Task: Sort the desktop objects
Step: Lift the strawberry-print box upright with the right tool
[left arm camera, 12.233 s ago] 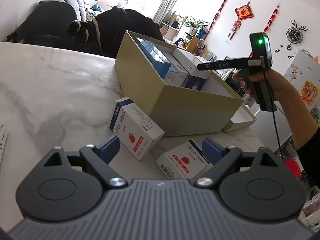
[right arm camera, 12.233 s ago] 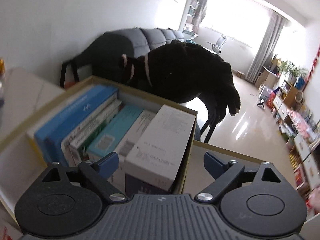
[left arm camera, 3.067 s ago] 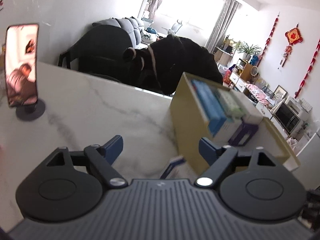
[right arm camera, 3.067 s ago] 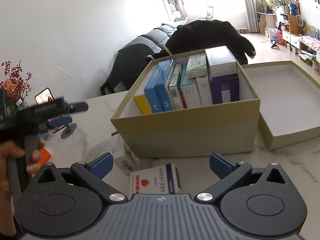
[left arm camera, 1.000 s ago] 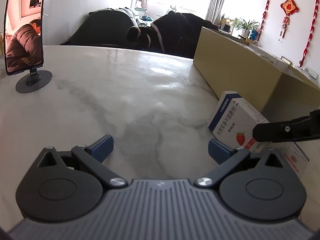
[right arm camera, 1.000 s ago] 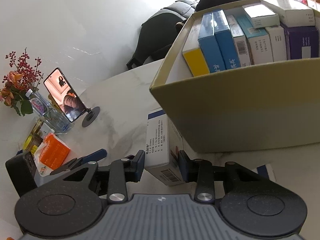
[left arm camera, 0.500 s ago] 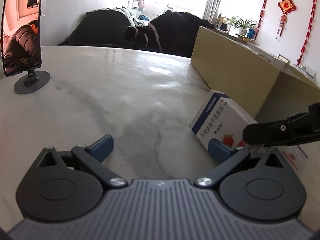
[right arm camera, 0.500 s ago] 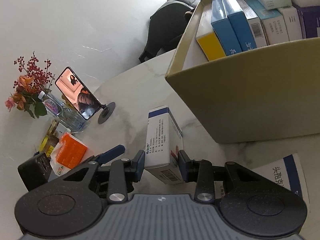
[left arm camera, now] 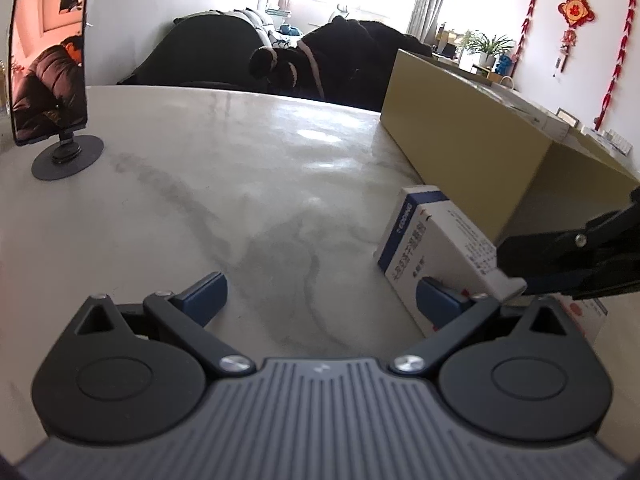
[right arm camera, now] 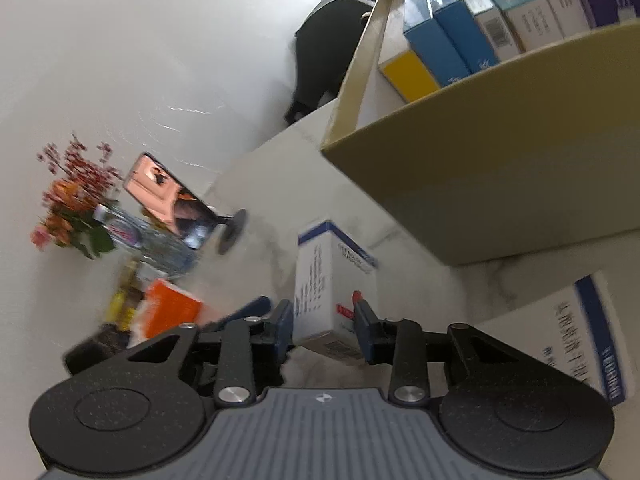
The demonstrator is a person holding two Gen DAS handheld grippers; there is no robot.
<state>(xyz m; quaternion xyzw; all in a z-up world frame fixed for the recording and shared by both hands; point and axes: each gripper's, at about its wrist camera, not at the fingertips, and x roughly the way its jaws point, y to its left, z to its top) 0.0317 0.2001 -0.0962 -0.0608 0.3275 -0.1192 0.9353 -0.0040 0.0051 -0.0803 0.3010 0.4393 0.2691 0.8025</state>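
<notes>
The right hand-held gripper [right arm camera: 324,326], jaws just tightened, clamps the white medicine box [right arm camera: 334,292] beside the cardboard box [right arm camera: 500,184] near the counter [left arm camera: 240,184] edge; lift it clear of the rim first. The left hand-held gripper [left arm camera: 320,296] gapes empty.

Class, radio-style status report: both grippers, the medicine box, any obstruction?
Right gripper shut on white-and-blue medicine box, jaws just closed further. Left gripper open, holding nothing. Tan cardboard storage box close by; second white carton flat alongside.
</notes>
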